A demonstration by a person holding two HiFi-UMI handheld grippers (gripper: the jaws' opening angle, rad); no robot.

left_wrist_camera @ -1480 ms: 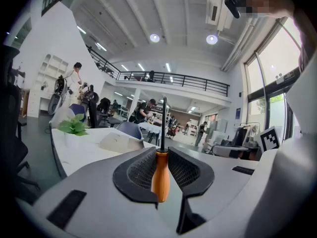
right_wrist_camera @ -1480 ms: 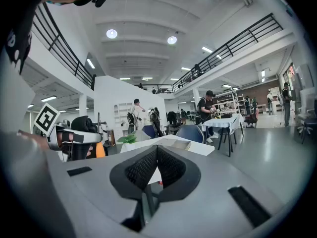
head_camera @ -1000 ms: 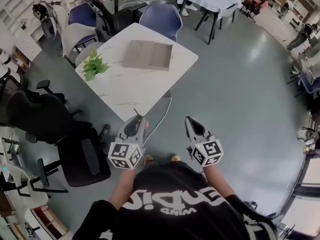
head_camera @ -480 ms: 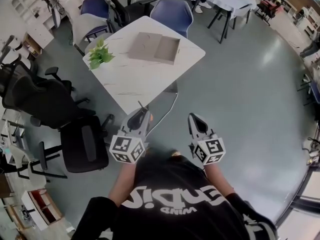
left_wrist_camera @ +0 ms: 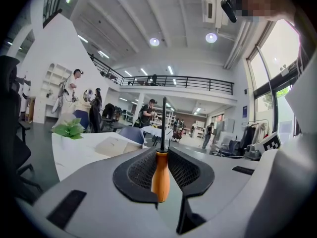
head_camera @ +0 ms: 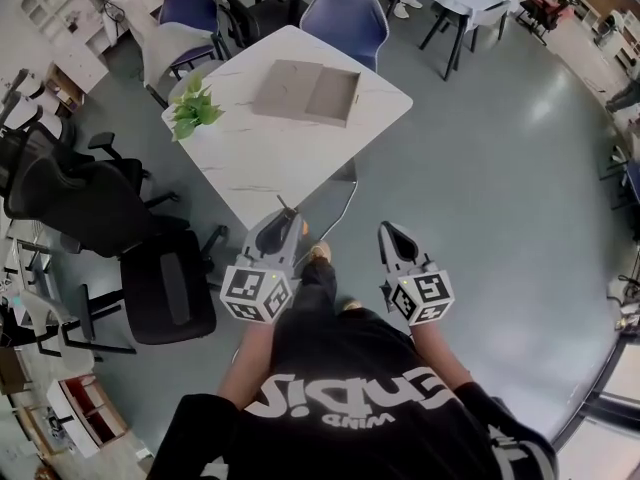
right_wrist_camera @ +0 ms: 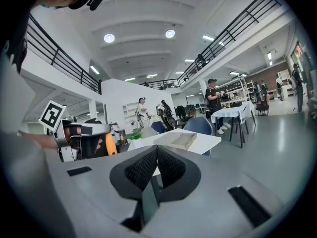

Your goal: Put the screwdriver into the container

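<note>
Gripped screwdriver (left_wrist_camera: 160,178) in left claw (left_wrist_camera: 163,151), pinched right claw (right_wrist_camera: 156,150) shut empty, not yet reached container (head_camera: 305,91) at twelve o'clock.

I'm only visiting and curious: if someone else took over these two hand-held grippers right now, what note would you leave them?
The left gripper is shut on the orange-handled, dark-shafted screwdriver, shaft pointing forward.
The right gripper is shut, with nothing between its jaws.
The flat beige open container lies on the white marble-patterned table, ahead of and apart from both grippers.
Done: the screwdriver is in hand. Left: reach the table, lay it in the container, release.
</note>
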